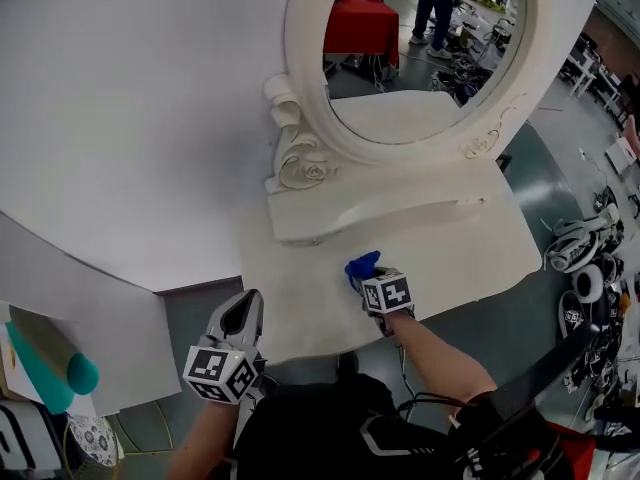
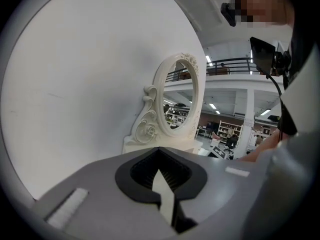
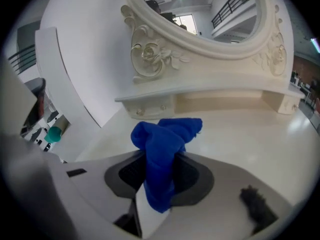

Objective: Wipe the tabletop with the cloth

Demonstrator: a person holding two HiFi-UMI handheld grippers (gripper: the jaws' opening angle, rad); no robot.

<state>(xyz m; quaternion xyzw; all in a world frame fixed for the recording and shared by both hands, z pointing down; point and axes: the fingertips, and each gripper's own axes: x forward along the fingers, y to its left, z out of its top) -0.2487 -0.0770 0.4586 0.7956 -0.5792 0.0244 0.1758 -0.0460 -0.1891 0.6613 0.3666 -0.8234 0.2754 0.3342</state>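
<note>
My right gripper point(image 1: 368, 280) is clamped on the blue cloth point(image 3: 165, 154) over the cream tabletop point(image 1: 450, 248), near the oval vanity mirror point(image 1: 300, 88). My left gripper point(image 1: 243, 315) has its jaws together, empty, beside the tabletop's near edge.

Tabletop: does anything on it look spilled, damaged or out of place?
Nothing stands out. The tabletop looks bare and unmarked, the mirror stands upright at its back, and the blue cloth is bunched in the jaws of the right gripper.

A curved white wall point(image 1: 130, 88) is rising behind an ornate cream oval mirror point(image 1: 300, 163), grey-green floor point(image 1: 545, 178) is showing rightward, and strip lights point(image 2: 216, 105) are glowing over distant shelving point(image 2: 227, 129).
</note>
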